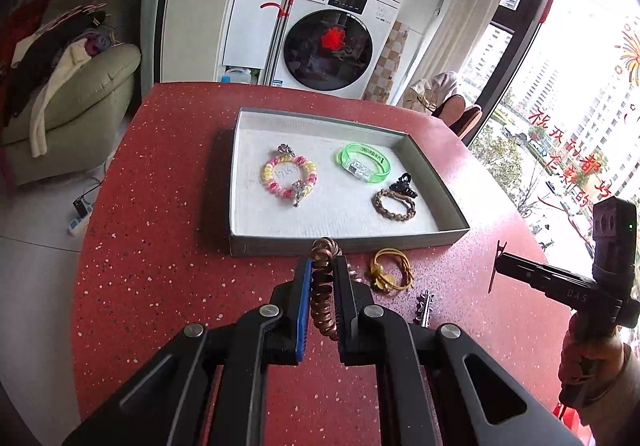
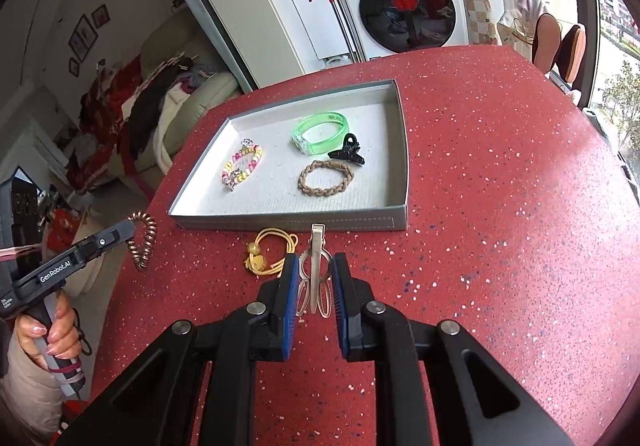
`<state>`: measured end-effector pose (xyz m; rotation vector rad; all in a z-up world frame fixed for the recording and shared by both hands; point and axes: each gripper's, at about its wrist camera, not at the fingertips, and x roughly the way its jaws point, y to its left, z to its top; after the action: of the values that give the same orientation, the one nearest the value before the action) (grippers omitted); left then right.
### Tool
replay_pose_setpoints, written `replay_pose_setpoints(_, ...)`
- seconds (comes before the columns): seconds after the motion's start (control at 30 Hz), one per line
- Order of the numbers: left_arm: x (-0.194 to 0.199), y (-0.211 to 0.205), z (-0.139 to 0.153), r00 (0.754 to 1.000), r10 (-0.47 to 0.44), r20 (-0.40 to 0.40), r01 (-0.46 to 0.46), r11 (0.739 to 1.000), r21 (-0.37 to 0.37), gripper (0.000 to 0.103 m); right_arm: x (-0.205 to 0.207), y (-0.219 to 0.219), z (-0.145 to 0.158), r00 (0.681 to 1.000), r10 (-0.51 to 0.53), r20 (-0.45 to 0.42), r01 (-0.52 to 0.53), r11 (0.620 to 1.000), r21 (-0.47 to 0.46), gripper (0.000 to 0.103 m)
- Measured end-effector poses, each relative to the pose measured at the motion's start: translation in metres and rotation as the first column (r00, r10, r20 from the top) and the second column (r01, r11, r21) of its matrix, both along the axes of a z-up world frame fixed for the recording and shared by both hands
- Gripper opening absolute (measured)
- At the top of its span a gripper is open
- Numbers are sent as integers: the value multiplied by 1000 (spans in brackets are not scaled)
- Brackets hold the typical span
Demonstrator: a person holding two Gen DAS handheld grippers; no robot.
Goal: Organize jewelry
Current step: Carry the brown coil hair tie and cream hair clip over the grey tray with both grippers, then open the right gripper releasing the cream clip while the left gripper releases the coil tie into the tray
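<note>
Both grippers are carrying pieces toward the tray. The left gripper [image 1: 322, 278] is pinching a copper spiral hair tie [image 1: 322, 286]; the right gripper [image 2: 315, 274] is clamping a silver hair clip [image 2: 316, 270]. Just beyond — on the red table [image 2: 500, 186] — a yellow hair tie [image 2: 272, 252] is lying at the tray's near wall. For clean placement, each piece is best carried over that wall to bare lining in the tray [image 2: 288, 220], clear of the green bangle [image 2: 320, 130].

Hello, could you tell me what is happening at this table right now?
A person is sorting jewelry into a gray tray on a red table. The left gripper holds a brown spiral hair tie; the right gripper holds a metal hair clip. Four pieces already lie in the tray, and a yellow hair tie waits outside.
</note>
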<state>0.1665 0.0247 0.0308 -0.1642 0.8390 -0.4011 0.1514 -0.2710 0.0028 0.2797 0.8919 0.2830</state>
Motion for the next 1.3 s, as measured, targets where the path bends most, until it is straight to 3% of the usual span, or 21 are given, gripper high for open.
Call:
replay_pose_setpoints(0.27,40,-19,15,999,-7,33,6,999,39,29,44,11,11,1000,12,10,-12,1000,-12,18)
replay_pose_setpoints(0.63,103,-53,15,1000,14,11,-14,998,56,29,108,5,5,999,-40,-20,39,999,-29,18)
replay_pose_setpoints(0.97,136,-85,-18,1000,25,-7,-24,989,147,29,155,-7,-23,992,-109,-68,102,990,-100,18)
replay_pose_setpoints(1.3,137,-102,-43,1000,0,-17,4,974,228,30,164,-7,-49,988,-119,-98,105,985,-133,18)
